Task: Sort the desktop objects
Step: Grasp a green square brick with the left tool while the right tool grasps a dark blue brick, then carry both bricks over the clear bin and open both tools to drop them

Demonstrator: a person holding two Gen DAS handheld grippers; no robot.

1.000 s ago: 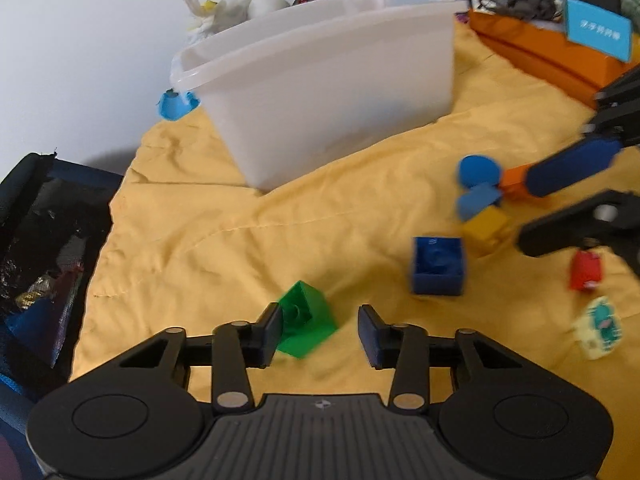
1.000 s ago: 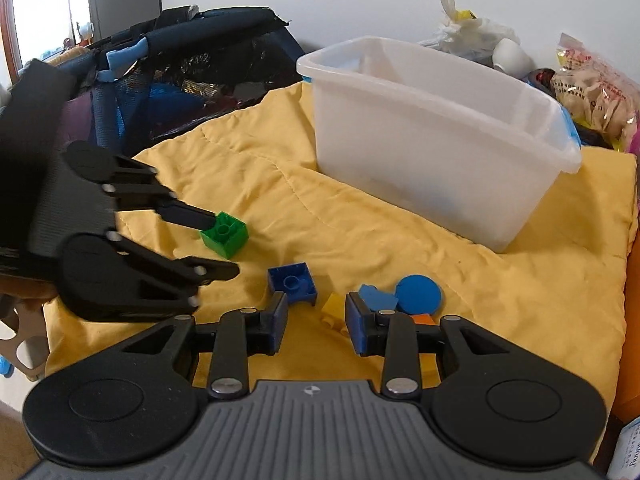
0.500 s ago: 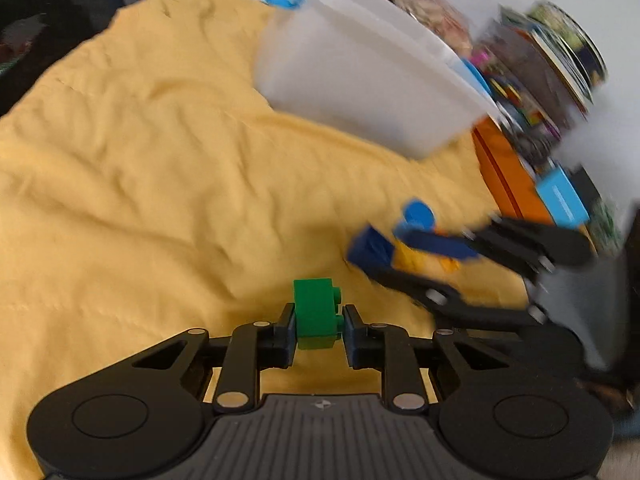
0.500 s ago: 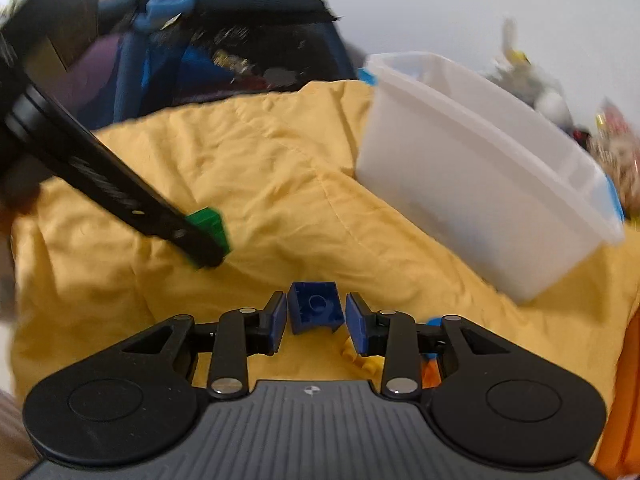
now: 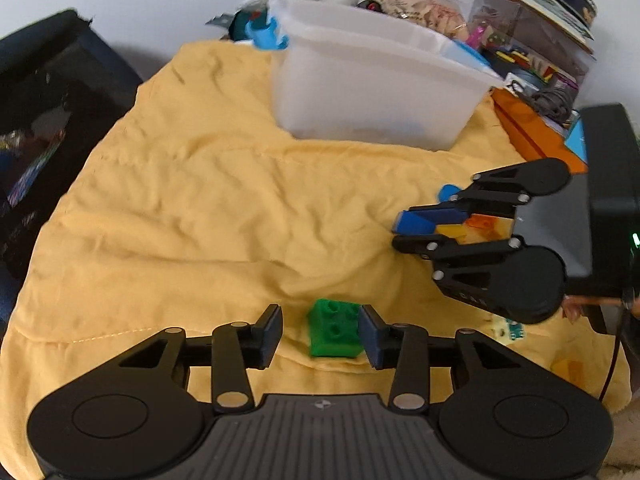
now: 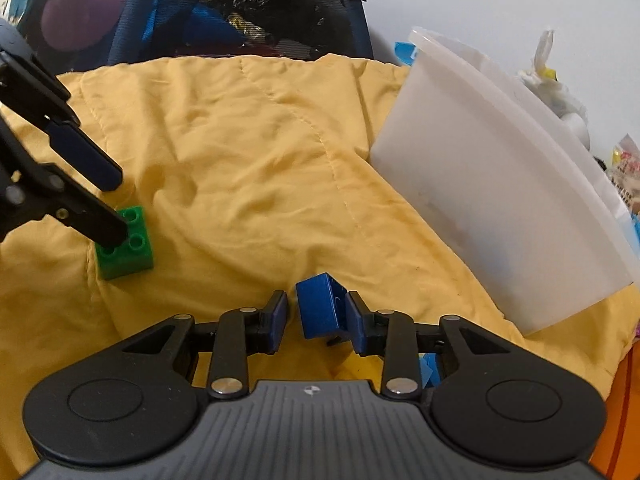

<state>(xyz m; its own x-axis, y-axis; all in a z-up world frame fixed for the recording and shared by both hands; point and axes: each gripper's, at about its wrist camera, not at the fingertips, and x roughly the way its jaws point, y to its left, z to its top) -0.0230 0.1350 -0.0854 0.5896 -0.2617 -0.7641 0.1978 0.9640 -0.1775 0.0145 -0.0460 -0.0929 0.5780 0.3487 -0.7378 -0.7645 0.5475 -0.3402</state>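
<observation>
Covering the whole surface, the yellow cloth (image 5: pixel 192 208) carries a white bin (image 5: pixel 376 92) at its far side. Nearer, the left gripper (image 5: pixel 320 334) is spread wide around the green block (image 5: pixel 334 334), which sits studs-up on the cloth against the right finger, clear of the left one. The right gripper (image 6: pixel 316 316) is also spread, with a tilted blue block (image 6: pixel 320 306) between its fingers, touching the right finger.
</observation>
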